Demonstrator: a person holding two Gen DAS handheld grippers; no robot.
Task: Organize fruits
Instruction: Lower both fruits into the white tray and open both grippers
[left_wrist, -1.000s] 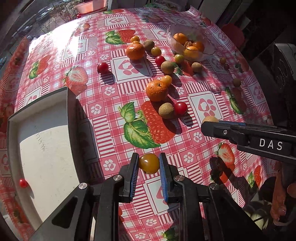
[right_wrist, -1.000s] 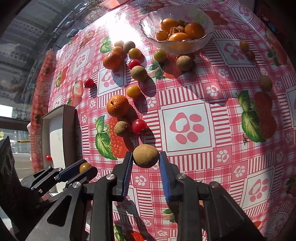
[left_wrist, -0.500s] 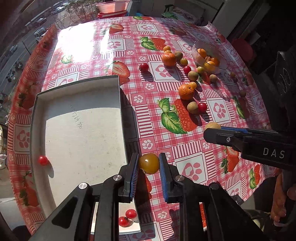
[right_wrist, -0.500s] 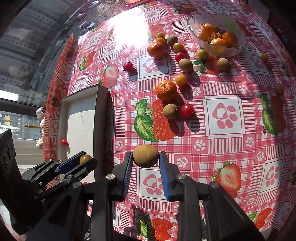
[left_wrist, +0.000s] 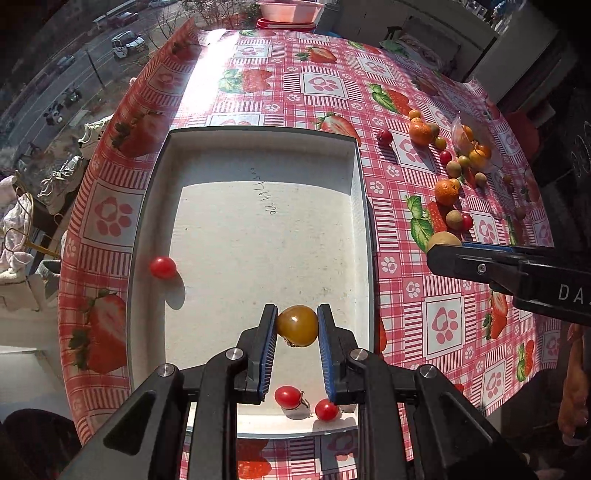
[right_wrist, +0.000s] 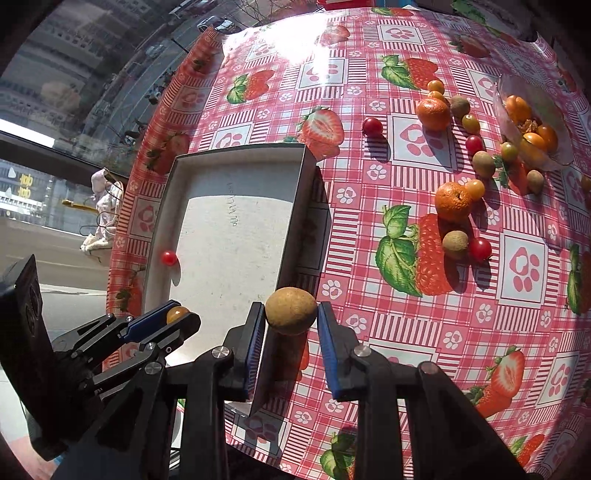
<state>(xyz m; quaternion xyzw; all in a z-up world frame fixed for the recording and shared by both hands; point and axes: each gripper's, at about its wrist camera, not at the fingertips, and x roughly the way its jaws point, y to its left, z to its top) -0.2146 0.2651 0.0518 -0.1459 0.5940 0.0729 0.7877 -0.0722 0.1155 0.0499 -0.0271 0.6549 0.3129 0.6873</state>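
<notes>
While the left gripper (left_wrist: 297, 326) clamped a yellow tomato (left_wrist: 297, 325) above the white tray (left_wrist: 255, 225), the right gripper (right_wrist: 291, 314) pinched a brown fruit (right_wrist: 291, 311) over the tray's right rim (right_wrist: 293, 236).

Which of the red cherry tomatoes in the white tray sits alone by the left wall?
The red cherry tomato against the tray left wall; the other two lie together at the near edge, below the left gripper.
</notes>
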